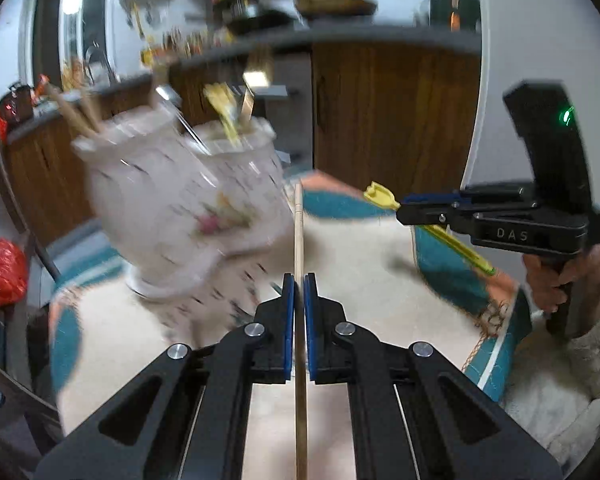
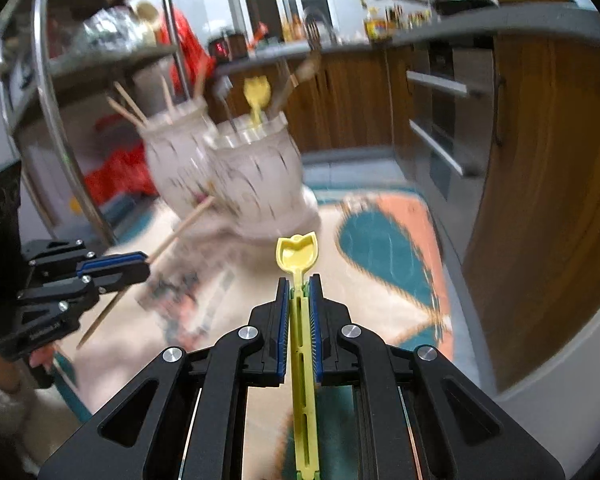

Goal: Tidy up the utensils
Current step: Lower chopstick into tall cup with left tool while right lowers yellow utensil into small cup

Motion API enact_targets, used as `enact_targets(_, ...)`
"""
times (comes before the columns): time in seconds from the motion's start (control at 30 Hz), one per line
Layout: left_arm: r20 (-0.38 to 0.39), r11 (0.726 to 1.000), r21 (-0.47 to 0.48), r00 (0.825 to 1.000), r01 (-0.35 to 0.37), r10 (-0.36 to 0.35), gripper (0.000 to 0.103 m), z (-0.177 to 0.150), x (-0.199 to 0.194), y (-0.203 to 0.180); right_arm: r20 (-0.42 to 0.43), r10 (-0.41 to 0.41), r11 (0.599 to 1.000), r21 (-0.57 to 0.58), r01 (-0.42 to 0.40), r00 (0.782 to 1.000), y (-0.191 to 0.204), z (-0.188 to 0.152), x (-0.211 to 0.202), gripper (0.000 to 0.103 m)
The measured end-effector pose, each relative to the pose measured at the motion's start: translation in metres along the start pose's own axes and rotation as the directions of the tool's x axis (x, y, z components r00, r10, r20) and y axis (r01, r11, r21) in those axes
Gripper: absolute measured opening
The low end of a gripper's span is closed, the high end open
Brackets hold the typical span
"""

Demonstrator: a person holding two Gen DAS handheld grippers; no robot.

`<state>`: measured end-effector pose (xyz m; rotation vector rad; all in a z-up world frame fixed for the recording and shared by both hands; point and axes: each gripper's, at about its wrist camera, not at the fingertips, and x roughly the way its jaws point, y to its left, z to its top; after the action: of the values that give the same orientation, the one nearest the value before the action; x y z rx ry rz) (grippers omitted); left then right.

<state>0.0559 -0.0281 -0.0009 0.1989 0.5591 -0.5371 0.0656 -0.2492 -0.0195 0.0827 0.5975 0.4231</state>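
My left gripper is shut on a wooden chopstick that points ahead, right of two white flowered holders. The left holder has wooden chopsticks in it; the right holder has a yellow utensil and metal ones. My right gripper is shut on a yellow plastic spoon, its bowl pointing at the holders. The right gripper shows in the left wrist view, apart at the right, with the spoon. The left gripper shows in the right wrist view, with the chopstick. Both views are blurred.
The holders stand on a table under a cream cloth with teal and orange patches. A kitchen counter with wooden cabinets runs behind. A metal rack and red bags stand at the left.
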Motion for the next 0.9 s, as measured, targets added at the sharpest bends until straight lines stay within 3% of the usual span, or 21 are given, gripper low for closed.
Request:
enact_targets(0.1,0.107,0.999,-0.039,0.994,0.007,-0.003,0.005,0.009,-0.025,0.022,0.083,0.036,0.999,0.004,-0.037,0.996,0.006,0.014,-0.010,0.011)
enact_targets(0.23,0.281,0.994,-0.104,0.960,0.018,0.013,0.005,0.028,-0.062,0.054,0.198,0.051,0.998,0.010,-0.054,0.979,0.016,0.041,-0.015,0.011)
enact_targets(0.3,0.327,0.992,-0.120,0.945,0.023,0.018,0.005,0.038,-0.067,0.064,0.252,0.067,0.997,0.020,-0.075,0.965,0.019,0.058,-0.015,0.011)
enact_targets(0.63,0.335,0.985,-0.171,0.939,-0.020,0.077,0.005,0.076,-0.019,0.112,0.338,0.147,0.986,0.019,-0.163,0.930,0.031,0.112,0.015,0.011)
enact_targets(0.83,0.354,0.980,-0.195,0.934,0.029,0.043,0.005,0.104,0.006,0.138,0.353,0.186,0.974,0.058,-0.220,0.917,0.028,0.130,0.039,0.011)
enact_targets(0.9,0.387,0.975,-0.205,0.922,0.081,0.004,0.005,0.114,0.012,0.144,0.368,0.201,0.969,0.063,-0.240,0.908,0.027,0.136,0.044,0.011)
